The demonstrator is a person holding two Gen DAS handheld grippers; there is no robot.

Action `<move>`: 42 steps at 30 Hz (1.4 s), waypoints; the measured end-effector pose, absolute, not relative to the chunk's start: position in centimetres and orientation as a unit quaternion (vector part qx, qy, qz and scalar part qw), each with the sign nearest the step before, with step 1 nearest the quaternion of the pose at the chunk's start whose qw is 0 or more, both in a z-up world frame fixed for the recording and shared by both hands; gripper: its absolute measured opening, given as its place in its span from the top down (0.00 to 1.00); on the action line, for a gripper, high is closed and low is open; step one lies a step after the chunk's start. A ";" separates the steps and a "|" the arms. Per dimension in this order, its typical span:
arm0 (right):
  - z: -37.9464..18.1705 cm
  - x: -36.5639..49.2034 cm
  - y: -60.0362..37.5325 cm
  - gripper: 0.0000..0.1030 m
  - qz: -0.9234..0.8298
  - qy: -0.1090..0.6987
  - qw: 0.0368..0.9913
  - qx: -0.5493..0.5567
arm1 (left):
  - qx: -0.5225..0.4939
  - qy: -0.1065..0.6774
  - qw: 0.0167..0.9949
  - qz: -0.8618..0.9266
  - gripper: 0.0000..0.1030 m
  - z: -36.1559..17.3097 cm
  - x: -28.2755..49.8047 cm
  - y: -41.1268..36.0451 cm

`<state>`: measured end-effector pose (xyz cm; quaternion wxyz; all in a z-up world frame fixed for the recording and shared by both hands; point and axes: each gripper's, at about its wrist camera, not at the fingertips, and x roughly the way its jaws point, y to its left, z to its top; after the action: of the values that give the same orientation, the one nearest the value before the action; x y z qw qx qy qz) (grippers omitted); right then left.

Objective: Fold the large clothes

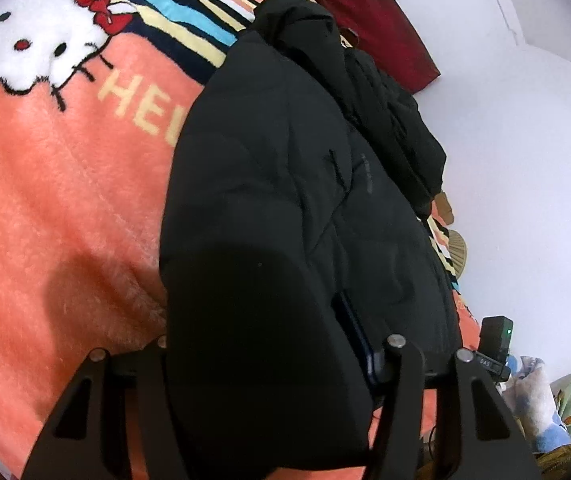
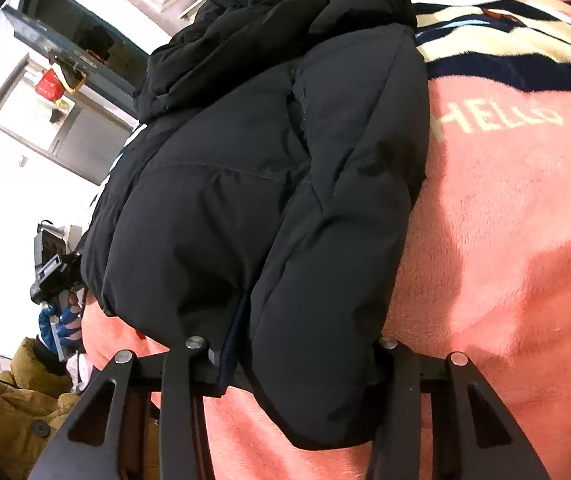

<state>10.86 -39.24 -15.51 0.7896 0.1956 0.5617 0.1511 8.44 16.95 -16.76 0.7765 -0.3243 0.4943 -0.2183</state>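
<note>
Left wrist view: my left gripper [image 1: 269,364] and right gripper [image 2: 293,364] each clamp the jacket [image 1: 285,184] hem; puffy, soft, slippery, so I grip deep.

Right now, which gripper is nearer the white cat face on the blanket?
Left. The left gripper grips the jacket on the cat face side; the right gripper grips the jacket's far side, away from it.

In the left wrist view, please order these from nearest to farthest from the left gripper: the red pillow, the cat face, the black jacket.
1. Black jacket: between the fingers.
2. Cat face: upper left, on the blanket.
3. Red pillow: top, beyond the jacket.
</note>
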 end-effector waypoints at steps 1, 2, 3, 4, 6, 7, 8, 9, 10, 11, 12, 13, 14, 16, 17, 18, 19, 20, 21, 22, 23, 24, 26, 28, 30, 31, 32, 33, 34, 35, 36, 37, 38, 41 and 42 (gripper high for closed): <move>-15.5 10.9 -39.1 0.58 0.153 0.560 0.790 0.198 | -0.324 0.493 0.777 -0.219 0.53 -16.7 8.4 16.9; -15.7 10.8 -39.2 0.58 0.155 0.560 0.789 0.199 | -0.325 0.493 0.777 -0.220 0.56 -16.7 8.3 16.8; -15.7 10.8 -39.3 0.59 0.157 0.559 0.789 0.199 | -0.324 0.493 0.777 -0.220 0.58 -16.6 8.2 16.7; -15.7 10.8 -39.3 0.61 0.157 0.558 0.790 0.198 | -0.322 0.494 0.777 -0.220 0.64 -16.5 8.1 16.6; -15.5 10.8 -39.1 0.70 0.156 0.553 0.795 0.193 | -0.317 0.493 0.780 -0.220 0.70 -16.0 8.0 16.3; -15.2 10.7 -38.9 0.76 0.154 0.547 0.801 0.188 | -0.312 0.493 0.782 -0.219 0.75 -15.7 8.0 16.1; -14.8 10.8 -38.7 0.78 0.153 0.540 0.807 0.182 | -0.307 0.492 0.785 -0.219 0.78 -15.2 7.9 15.8; -14.4 10.7 -38.3 0.81 0.154 0.532 0.814 0.173 | -0.304 0.491 0.787 -0.219 0.79 -14.9 7.9 15.6; -14.2 10.6 -38.3 0.82 0.154 0.527 0.819 0.168 | -0.301 0.490 0.788 -0.219 0.81 -14.5 7.9 15.4; -13.9 10.6 -38.1 0.82 0.154 0.522 0.823 0.165 | -0.298 0.489 0.789 -0.220 0.82 -14.2 7.9 15.3; -13.6 10.6 -38.1 0.83 0.155 0.515 0.827 0.163 | -0.298 0.487 0.790 -0.224 0.83 -13.8 8.0 15.1; -13.3 10.5 -38.1 0.83 0.156 0.508 0.831 0.165 | -0.299 0.484 0.789 -0.232 0.84 -13.2 8.1 15.0; -12.9 10.5 -38.3 0.83 0.158 0.498 0.835 0.172 | -0.299 0.480 0.790 -0.238 0.84 -12.7 8.3 14.9; -11.9 10.5 -39.1 0.84 0.160 0.479 0.842 0.189 | -0.303 0.473 0.789 -0.248 0.84 -11.7 8.6 14.9; -11.6 10.6 -39.2 0.84 0.161 0.474 0.844 0.195 | -0.305 0.470 0.789 -0.252 0.84 -11.3 8.8 14.9; -11.2 10.7 -39.5 0.84 0.161 0.468 0.845 0.200 | -0.310 0.464 0.789 -0.257 0.84 -10.6 9.1 14.9; -10.8 10.9 -39.8 0.84 0.161 0.462 0.847 0.207 | -0.319 0.456 0.787 -0.265 0.84 -9.9 9.5 15.0; -10.5 11.1 -39.9 0.84 0.161 0.458 0.848 0.212 | -0.325 0.449 0.787 -0.271 0.84 -9.3 9.8 15.2; -10.2 11.4 -40.0 0.84 0.161 0.453 0.849 0.219 | -0.329 0.439 0.788 -0.279 0.84 -8.3 10.3 15.2; -9.8 11.8 -40.3 0.84 0.160 0.448 0.850 0.228 | -0.328 0.432 0.791 -0.284 0.84 -7.5 10.6 15.1; -9.2 12.4 -40.6 0.84 0.159 0.442 0.850 0.238 | -0.325 0.426 0.794 -0.288 0.84 -6.8 11.0 14.9; -9.0 12.7 -40.6 0.84 0.158 0.438 0.851 0.243 | -0.323 0.416 0.798 -0.295 0.84 -5.6 11.6 14.7; -7.8 14.0 -40.9 0.84 0.158 0.425 0.854 0.257 | -0.321 0.402 0.803 -0.301 0.84 -4.0 12.7 14.5; -6.5 15.2 -41.5 0.83 0.159 0.412 0.856 0.268 | -0.320 0.387 0.808 -0.309 0.84 -2.2 14.2 14.3; -5.1 17.1 -42.5 0.83 0.168 0.394 0.852 0.302 | -0.321 0.376 0.809 -0.318 0.84 -1.0 15.5 14.2; -4.8 17.8 -42.8 0.83 0.171 0.388 0.849 0.315 | -0.328 0.371 0.806 -0.323 0.84 -0.4 16.5 14.2; -4.4 18.9 -43.5 0.83 0.174 0.380 0.843 0.339 | -0.336 0.368 0.803 -0.326 0.84 0.0 17.3 14.2; -4.1 20.1 -44.1 0.83 0.174 0.375 0.836 0.362 | -0.349 0.363 0.798 -0.331 0.84 0.3 18.5 14.4; -4.0 21.0 -44.5 0.83 0.173 0.370 0.831 0.378 | -0.359 0.360 0.794 -0.333 0.84 0.5 19.4 14.5; -3.8 21.9 -44.9 0.83 0.174 0.364 0.826 0.394 | -0.369 0.358 0.790 -0.335 0.84 0.8 20.3 14.5; -3.6 22.8 -45.3 0.83 0.174 0.358 0.821 0.409 | -0.385 0.355 0.784 -0.334 0.84 1.1 21.7 14.6; -3.5 24.0 -45.8 0.82 0.172 0.352 0.816 0.426 | -0.393 0.353 0.782 -0.331 0.84 1.2 22.9 14.7; -3.4 25.0 -46.1 0.82 0.168 0.348 0.814 0.433 | -0.395 0.351 0.783 -0.328 0.84 1.5 23.6 14.5; -3.0 28.5 -46.6 0.82 0.139 0.350 0.819 0.432 | -0.385 0.351 0.796 -0.308 0.84 2.3 27.8 13.9; -2.9 29.4 -46.6 0.82 0.134 0.352 0.821 0.428 | -0.381 0.352 0.799 -0.305 0.83 2.4 28.7 13.6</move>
<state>29.40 -46.62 -2.94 0.8215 0.4284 0.3518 0.1338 28.69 13.62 2.43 0.7989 -0.3809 0.3520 -0.3047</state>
